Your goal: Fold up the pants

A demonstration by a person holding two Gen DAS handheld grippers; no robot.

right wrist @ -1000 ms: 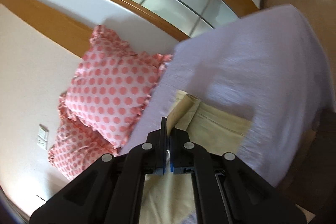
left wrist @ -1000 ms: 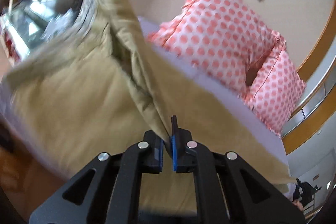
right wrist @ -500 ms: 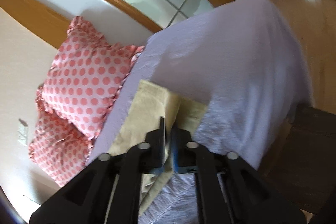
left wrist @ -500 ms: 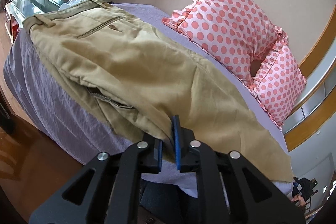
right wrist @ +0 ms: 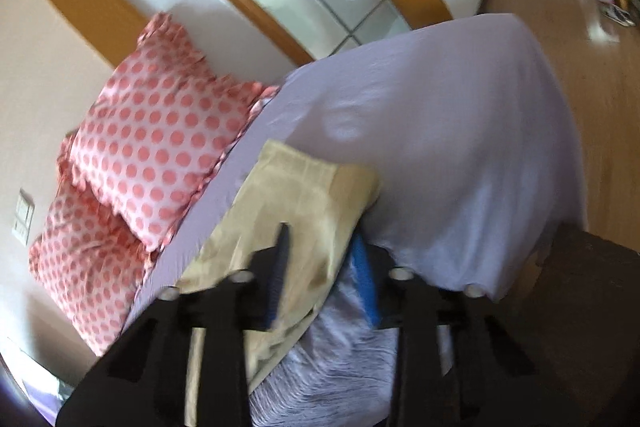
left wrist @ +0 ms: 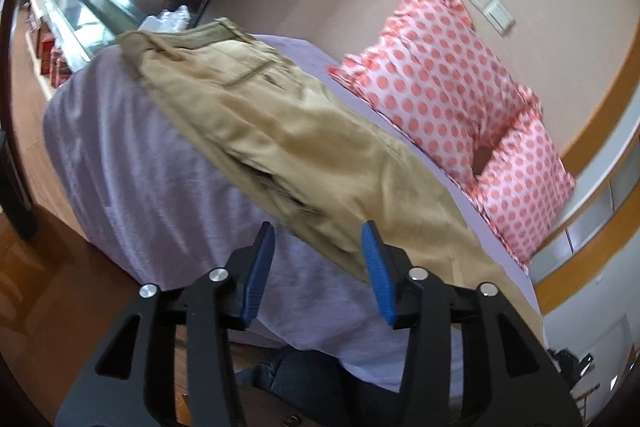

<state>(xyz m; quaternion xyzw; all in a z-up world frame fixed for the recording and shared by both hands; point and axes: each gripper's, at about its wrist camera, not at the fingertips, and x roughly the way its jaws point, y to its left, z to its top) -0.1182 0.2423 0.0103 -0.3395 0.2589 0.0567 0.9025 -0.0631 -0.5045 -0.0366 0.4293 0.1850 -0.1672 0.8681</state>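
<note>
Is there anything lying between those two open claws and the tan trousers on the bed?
Nothing visible does. The pants lie bare on the purple sheet, and each open gripper, left and right, looks straight onto the fabric. The dotted pillows sit off to the side.

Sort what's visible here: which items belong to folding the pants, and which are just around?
Part of the job: pants; bed they lie on; left gripper, open; right gripper, open.

Just around: pillows; wall switches; glass cabinet; wood floor.
</note>
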